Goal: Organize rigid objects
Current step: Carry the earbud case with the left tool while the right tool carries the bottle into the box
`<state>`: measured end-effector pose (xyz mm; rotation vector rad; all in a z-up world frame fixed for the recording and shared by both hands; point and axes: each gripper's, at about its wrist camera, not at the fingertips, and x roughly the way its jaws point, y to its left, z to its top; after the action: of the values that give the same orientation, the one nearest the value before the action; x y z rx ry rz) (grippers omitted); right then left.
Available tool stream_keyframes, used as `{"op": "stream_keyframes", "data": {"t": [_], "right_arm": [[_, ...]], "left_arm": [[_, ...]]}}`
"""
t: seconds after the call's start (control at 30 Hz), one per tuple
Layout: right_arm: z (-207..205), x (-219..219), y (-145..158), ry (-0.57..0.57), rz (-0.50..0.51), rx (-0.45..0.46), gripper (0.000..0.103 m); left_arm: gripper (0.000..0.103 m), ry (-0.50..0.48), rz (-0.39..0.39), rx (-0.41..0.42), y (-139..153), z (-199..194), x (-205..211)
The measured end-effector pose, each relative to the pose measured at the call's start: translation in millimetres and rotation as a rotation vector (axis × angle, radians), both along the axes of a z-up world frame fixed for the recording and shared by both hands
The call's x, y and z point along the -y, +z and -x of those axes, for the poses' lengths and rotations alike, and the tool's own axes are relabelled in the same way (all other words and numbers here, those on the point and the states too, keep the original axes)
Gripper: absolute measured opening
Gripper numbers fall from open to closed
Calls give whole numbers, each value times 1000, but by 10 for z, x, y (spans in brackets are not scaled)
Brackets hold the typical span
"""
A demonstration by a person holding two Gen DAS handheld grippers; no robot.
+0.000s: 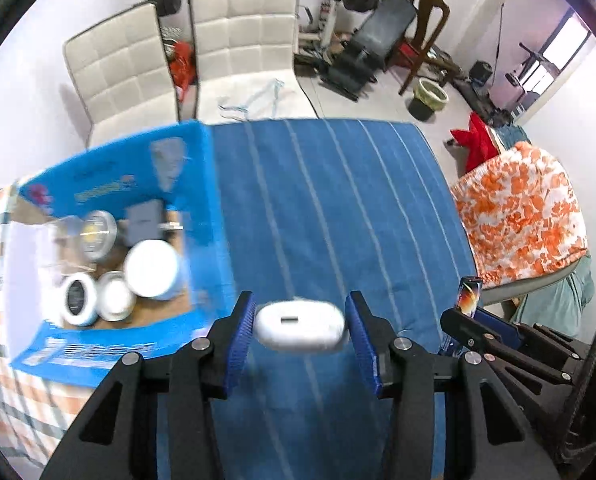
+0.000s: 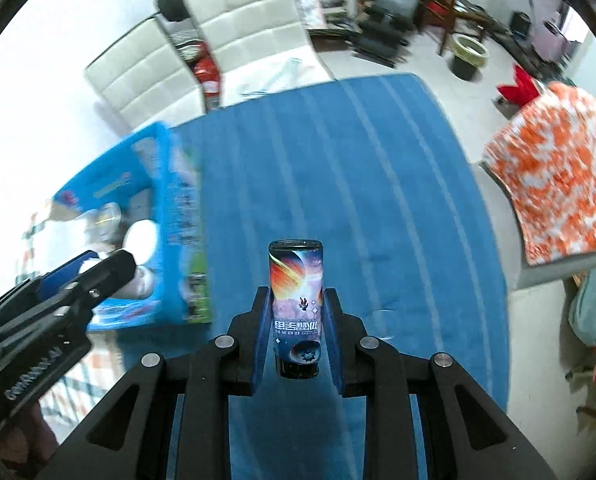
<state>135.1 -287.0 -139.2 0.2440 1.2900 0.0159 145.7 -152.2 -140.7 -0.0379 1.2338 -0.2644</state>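
The left hand-held gripper [image 1: 299, 326] had a white case [image 1: 300, 325] between its blue pads [image 1: 242, 334]. The case looked blurry, and small gaps showed at both its ends, so I could not tell if the pads pressed on it. The right hand-held gripper [image 2: 296, 322] was closed on a can [image 2: 296, 304] with a space picture on it. The can stood up between the pads, with its top past the fingertips.

Only the left view showed the case whole. In the right view the left hand-held gripper came in from the left edge, with just a bit of white at its tip. Only the right view showed the can's full picture and writing. In the left view the can [image 1: 466, 296] was a thin strip at the right, beside the other gripper.

Below both lay a blue cloth [image 1: 329, 208] with pale stripes, spread over the tabletop. A blue box [image 1: 110, 188] sat open at the left of the cloth. The left view looked right into it and showed round tins [image 1: 152, 268] and a grey box inside. The right view showed mostly the box's side.

Past the tabletop stood two white chairs [image 1: 242, 36]. Gym weights were behind them. An orange and white blanket [image 1: 517, 216] lay at the right.
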Motion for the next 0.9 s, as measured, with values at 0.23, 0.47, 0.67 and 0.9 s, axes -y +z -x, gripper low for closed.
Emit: {"op": "stream_keyframes", "data": {"t": [0.23,0.47,0.67,0.9], "right_arm": [[-145,-777,-29,93,-16,-1,27],[-339,-1374,-242,144,-47,-34,27],[-589,-1720,-664,174,-70,-101,27],[-885,-1996,-1201,186,-55,-179,27]], "left_arm": [[43,84,-16,22,41,42,-644],[41,180,-6,-11,-115,-21,-1364],[39,239,34,-90,-476,-182,-1813],[15,253,94,-226,-1004,-371,-2053]]}}
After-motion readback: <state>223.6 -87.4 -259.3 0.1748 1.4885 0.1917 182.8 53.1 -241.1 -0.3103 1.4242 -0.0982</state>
